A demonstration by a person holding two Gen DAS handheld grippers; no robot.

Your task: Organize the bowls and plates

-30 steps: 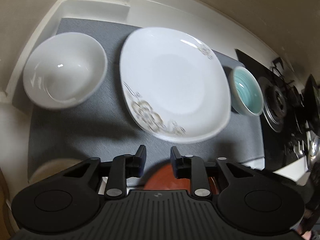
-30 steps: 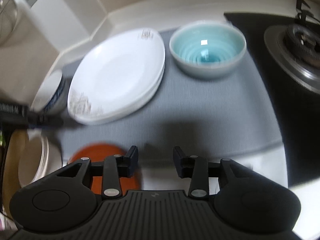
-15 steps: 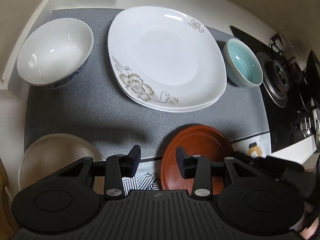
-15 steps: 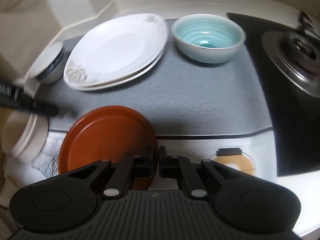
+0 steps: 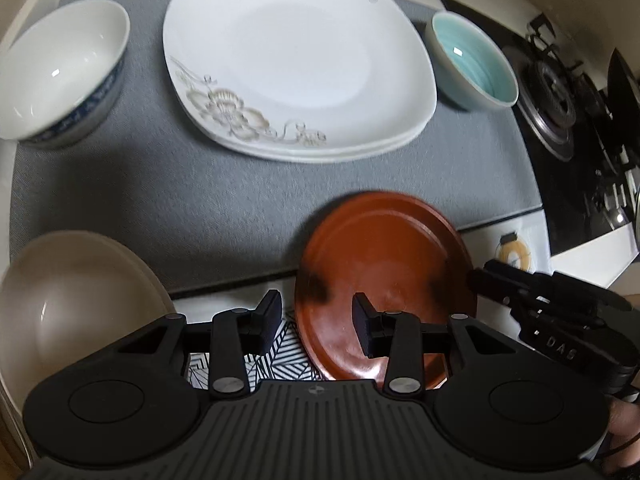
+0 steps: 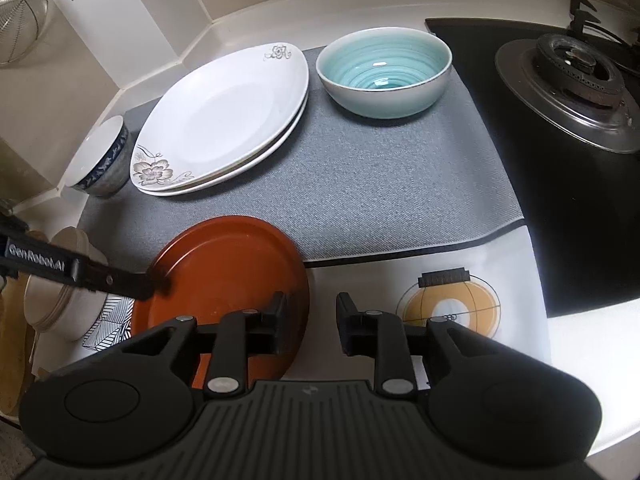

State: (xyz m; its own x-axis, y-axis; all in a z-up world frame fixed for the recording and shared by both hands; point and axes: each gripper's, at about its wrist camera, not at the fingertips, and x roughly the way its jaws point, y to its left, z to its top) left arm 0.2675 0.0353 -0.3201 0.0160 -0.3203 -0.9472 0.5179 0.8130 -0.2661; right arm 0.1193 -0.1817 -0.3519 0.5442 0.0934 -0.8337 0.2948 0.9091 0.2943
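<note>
While both point steeply down, left gripper (image 5: 316,322) straddles brown plate (image 5: 384,280) rim unclamped; right gripper (image 6: 310,322) opening, too.

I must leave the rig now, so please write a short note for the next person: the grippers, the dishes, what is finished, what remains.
Left gripper: fingers open, astride the left rim of the brown plate, not clamping it.
Right gripper: fingers opening, with the plate's right rim between them.
The brown plate lies at the front edge of the gray mat.
Behind it are two stacked white flowered plates, with the blue-patterned bowl on their left and the turquoise bowl on their right. The beige bowls are at the front left.
Done: white plates stacked.
Left: probably the brown plate and the single bowls.
</note>
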